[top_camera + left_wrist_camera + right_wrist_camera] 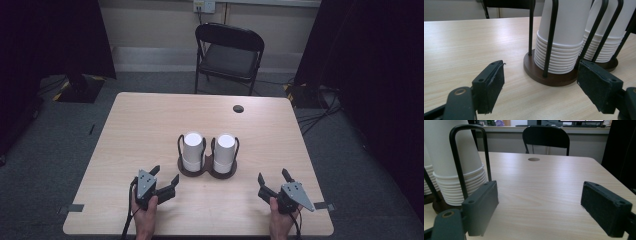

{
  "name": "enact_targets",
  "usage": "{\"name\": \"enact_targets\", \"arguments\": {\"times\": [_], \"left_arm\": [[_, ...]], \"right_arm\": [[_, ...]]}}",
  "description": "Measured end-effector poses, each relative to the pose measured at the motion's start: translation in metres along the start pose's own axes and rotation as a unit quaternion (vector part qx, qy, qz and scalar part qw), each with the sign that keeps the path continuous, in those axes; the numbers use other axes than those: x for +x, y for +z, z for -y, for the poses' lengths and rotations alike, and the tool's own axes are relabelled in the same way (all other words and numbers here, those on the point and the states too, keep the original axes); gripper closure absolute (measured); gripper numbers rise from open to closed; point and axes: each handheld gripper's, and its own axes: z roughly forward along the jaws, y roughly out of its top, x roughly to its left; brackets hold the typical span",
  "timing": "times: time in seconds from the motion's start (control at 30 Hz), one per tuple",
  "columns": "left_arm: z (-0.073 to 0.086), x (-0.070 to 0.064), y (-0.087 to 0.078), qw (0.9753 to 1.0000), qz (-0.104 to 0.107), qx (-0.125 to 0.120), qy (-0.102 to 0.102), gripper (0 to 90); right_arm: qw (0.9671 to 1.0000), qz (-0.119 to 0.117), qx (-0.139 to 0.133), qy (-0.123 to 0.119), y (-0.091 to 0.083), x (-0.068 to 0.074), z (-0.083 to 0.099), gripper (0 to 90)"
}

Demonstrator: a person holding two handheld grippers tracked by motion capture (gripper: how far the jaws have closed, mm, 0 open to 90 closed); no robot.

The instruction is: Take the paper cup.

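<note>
Behind the table stood a chair, and mid-table the holder kept both cup stacks untouched, while the left gripper and right gripper waited nearby, jaws apart, nothing seemingly begun.

Worktop: pale wood grain, fine lengthwise streaks, one dark round hole. Two cup stacks: plain white, no print. Cup holder: dark brown base, black wire loops. Left claw and right claw: black, each topped by a grey plate. Chair: black. Floor: dark grey carpet. Curtains: black.
</note>
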Motion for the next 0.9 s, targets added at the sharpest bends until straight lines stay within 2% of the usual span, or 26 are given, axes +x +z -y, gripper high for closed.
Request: {"name": "enact_targets", "arguments": {"times": [0.07, 0.17, 0.2, 0.3, 0.47, 0.57, 0.7, 0.83, 0.9], "left_arm": [[0.0, 0.001, 0.0, 1.0, 0.003, 0.002, -0.006, 21.7], [0.0, 0.004, 0.0, 0.9998, 0.015, 0.001, -0.015, 20.5], [0.0, 0.005, 0.0, 0.9997, 0.019, -0.002, -0.015, 19.9], [-0.002, 0.005, 0.003, 0.9997, 0.015, 0.01, -0.016, 20.5], [-0.003, 0.003, 0.0, 0.9996, 0.026, 0.004, -0.01, 21.1], [-0.004, 0.004, 0.0, 0.9993, 0.034, 0.004, -0.018, 20.8], [-0.005, 0.005, -0.003, 0.9983, 0.047, -0.006, -0.034, 20.9], [-0.009, 0.002, -0.003, 0.9977, 0.055, -0.004, -0.041, 24.7], [-0.011, -0.001, -0.003, 0.9975, 0.06, -0.004, -0.036, 25.0]], "right_arm": [[0.9999, -0.01, 0.006, 0.002, 0.0, 0.0, 0.0, 14.7], [0.9999, -0.013, 0.009, 0.002, 0.001, 0.0, -0.001, 15.1], [0.9999, -0.012, 0.01, 0.002, 0.001, 0.001, -0.001, 14.5], [0.9999, -0.005, 0.013, 0.003, 0.001, 0.001, -0.001, 13.9], [0.9997, -0.005, 0.023, 0.001, 0.002, 0.002, -0.001, 14.2], [0.9991, -0.019, 0.037, -0.007, 0.005, 0.005, -0.002, 14.3], [0.9992, -0.025, 0.031, -0.003, 0.002, 0.006, -0.002, 15.0], [0.9991, -0.03, 0.03, -0.001, 0.002, 0.005, -0.002, 16.8], [0.9989, -0.034, 0.03, -0.003, 0.002, 0.006, -0.002, 18.1]]}}
